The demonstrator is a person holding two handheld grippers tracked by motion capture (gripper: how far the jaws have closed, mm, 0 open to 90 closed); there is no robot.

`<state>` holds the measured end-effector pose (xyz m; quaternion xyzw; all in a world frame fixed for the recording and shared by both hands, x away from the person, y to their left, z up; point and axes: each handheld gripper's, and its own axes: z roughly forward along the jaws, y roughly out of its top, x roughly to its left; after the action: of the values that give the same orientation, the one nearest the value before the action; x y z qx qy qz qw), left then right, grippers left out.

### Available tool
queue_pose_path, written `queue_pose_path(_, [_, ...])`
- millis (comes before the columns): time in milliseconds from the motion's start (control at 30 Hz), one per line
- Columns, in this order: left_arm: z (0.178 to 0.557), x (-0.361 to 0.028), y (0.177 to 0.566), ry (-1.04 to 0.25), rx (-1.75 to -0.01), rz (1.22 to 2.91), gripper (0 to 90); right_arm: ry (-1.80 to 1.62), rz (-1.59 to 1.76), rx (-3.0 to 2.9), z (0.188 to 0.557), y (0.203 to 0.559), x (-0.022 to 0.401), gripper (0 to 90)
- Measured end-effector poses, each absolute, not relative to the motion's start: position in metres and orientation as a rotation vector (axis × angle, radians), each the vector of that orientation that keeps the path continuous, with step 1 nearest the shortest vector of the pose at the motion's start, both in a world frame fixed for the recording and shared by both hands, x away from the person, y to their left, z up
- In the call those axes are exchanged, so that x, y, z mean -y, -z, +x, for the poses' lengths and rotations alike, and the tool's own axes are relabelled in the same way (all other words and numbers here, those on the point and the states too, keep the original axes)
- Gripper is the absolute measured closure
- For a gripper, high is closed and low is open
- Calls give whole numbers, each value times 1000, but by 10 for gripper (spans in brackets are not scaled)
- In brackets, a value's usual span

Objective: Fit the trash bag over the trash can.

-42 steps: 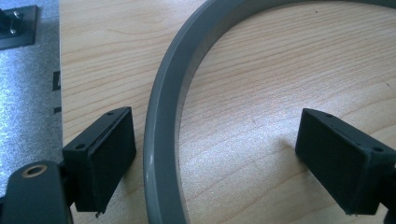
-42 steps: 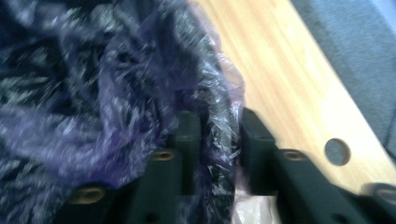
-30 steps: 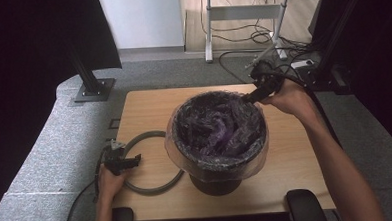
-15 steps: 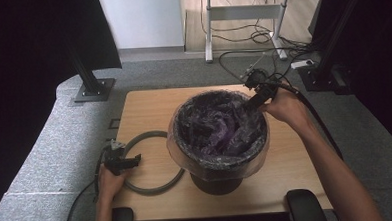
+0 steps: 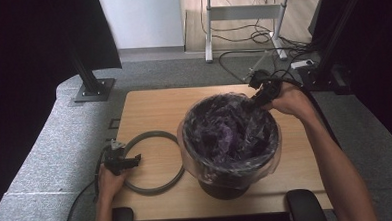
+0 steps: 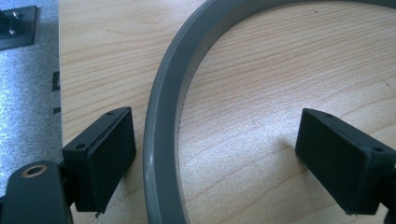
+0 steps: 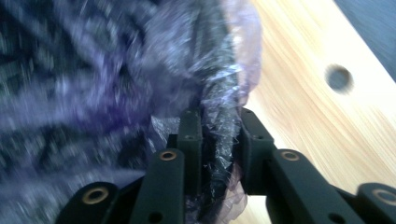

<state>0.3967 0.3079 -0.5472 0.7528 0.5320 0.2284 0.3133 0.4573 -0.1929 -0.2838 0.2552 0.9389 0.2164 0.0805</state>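
While left tongs (image 6: 215, 158) straddle grey ring (image 6: 163, 116), bin rim (image 7: 222, 135) between right tongs (image 7: 219, 140).

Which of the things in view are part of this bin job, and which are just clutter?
In the job: bin, purple liner, grey ring, left gripper, right gripper.
Lying about: desk frame, floor cables, black stand.

Grey carpet (image 5: 50, 147) (black curtains (image 5: 31, 42) flanking), white wall (image 5: 140, 18).

Pale wood-grain table (image 6: 280, 70), smooth matt grey plastic ring (image 6: 163, 116), crinkly glossy purple film liner (image 5: 230, 134).
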Motion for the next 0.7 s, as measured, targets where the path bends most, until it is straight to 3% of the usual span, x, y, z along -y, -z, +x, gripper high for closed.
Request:
queue_pose_path(133, [397,-308,547,-602,-1402,1987,120,-755,561,-2874,466,287,168,745])
queue_pose_path(200, [397,-308,547,-603,-1402,1987,121,-732,516,-2856,467,286,154,700])
queue_pose_path(267, [397,-308,547,-602,-1402,1987,121,-736,520,-2794,466,283,147,391])
queue_pose_path(367, [397,-308,547,-602,-1402,1987,120,-790,625,-2683,460,268,153,232])
queue_pose_path(567, [397,-308,547,-602,-1401,1986,120,-720,735,-2586,425,250,182,247])
queue_pose_path(700, [397,-308,547,-602,-1402,1986,120,-633,820,-2588,410,261,197,288])
